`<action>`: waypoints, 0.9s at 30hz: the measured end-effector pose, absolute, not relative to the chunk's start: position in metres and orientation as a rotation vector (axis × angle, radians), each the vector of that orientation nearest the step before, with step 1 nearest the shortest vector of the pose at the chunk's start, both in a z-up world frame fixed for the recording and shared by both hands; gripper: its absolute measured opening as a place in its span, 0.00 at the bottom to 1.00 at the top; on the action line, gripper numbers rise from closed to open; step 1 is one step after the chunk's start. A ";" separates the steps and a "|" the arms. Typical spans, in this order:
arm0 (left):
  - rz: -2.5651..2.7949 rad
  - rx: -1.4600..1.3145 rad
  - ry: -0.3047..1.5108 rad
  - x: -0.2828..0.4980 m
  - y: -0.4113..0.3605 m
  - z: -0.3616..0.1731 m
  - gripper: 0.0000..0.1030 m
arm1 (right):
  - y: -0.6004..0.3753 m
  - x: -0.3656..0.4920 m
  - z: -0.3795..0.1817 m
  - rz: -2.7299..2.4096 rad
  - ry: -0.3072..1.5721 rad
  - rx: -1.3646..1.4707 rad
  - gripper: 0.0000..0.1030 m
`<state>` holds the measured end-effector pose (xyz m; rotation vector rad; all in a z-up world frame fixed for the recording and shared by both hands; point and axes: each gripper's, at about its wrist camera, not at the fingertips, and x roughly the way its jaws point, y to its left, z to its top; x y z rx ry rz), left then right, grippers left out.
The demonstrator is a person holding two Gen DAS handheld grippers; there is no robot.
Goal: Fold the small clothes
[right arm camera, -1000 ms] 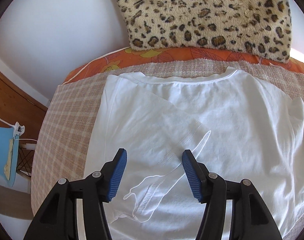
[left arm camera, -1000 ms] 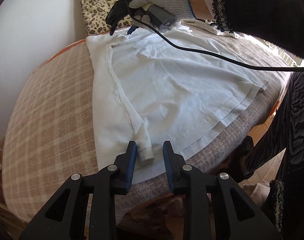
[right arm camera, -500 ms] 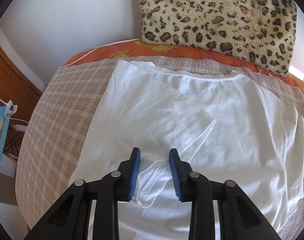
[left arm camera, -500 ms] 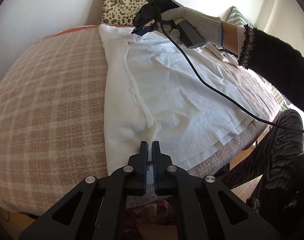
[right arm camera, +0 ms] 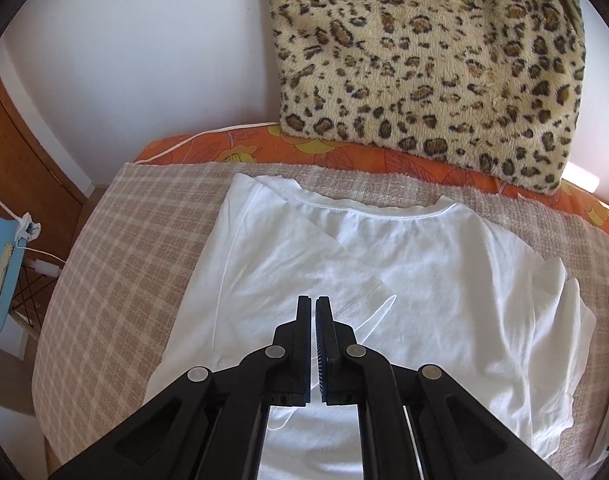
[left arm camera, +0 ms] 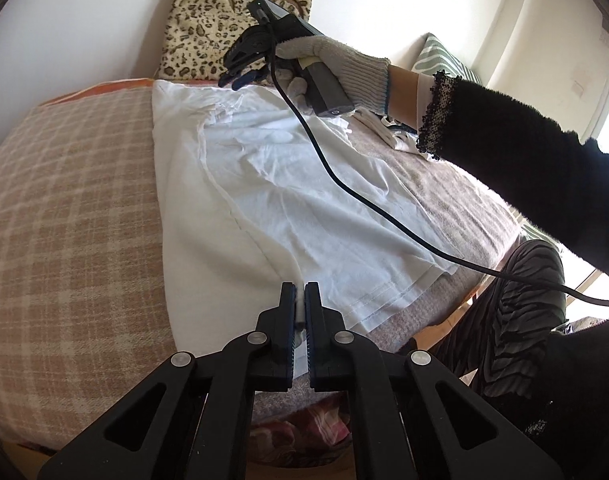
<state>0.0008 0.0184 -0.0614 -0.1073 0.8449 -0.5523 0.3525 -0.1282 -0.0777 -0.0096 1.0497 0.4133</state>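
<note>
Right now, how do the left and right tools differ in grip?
The left tool grips the white shirt at its folded edge near the hem; the right tool pinches cloth by the folded sleeve, nearer the collar. The left tool's jaws are fully shut; the right tool's are opening. Both hold the shirt.

white shirt (right arm camera: 444,280) hem: runs under the right gripper (right arm camera: 314,308) and off the bottom edge of its view.
Cloth between right jaws: cannot tell.
Black cable (left arm camera: 384,216): leaves the frame's right edge.
Leopard-print cushion (right arm camera: 424,60) top: cropped.
</note>
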 end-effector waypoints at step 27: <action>-0.520 -0.153 0.903 0.012 0.031 -0.075 0.03 | -0.146 0.398 -0.114 0.411 1.092 0.039 0.12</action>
